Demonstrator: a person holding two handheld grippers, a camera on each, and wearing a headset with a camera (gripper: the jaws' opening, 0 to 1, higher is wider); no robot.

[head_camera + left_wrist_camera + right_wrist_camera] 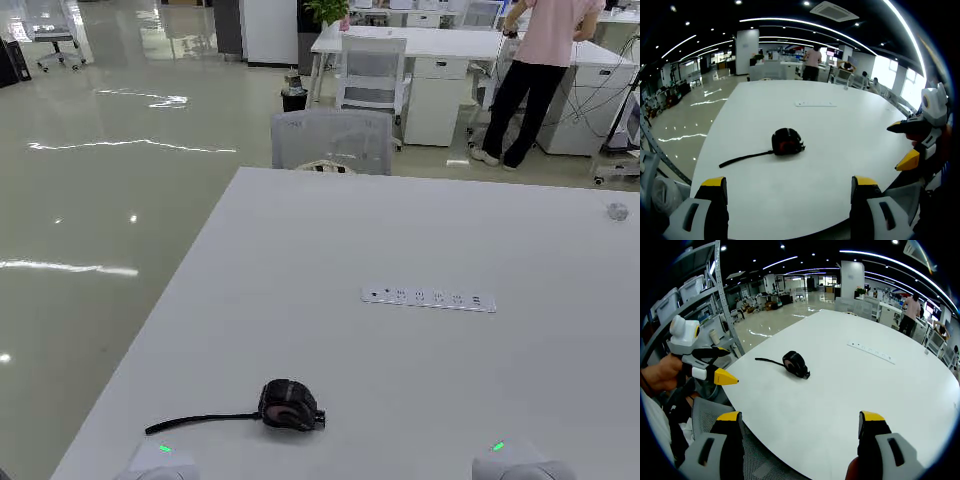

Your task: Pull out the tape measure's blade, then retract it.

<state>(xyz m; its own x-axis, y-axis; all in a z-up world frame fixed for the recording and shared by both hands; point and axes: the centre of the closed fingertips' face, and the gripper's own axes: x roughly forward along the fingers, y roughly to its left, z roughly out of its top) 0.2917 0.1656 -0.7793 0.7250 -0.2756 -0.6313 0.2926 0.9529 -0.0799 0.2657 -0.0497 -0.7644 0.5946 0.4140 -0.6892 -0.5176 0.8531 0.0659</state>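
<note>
A black and dark red tape measure lies on its side near the front edge of the white table, its black wrist strap trailing to the left. No blade is out. My left gripper is open and hangs short of the table edge, with the tape measure ahead of it and apart from it. My right gripper is open too, off the table's near edge, with the tape measure well ahead. Nothing is between either pair of jaws.
A white power strip is set into the middle of the table. A small grey object lies at the far right. A grey mesh chair stands behind the far edge. A person stands at desks in the back.
</note>
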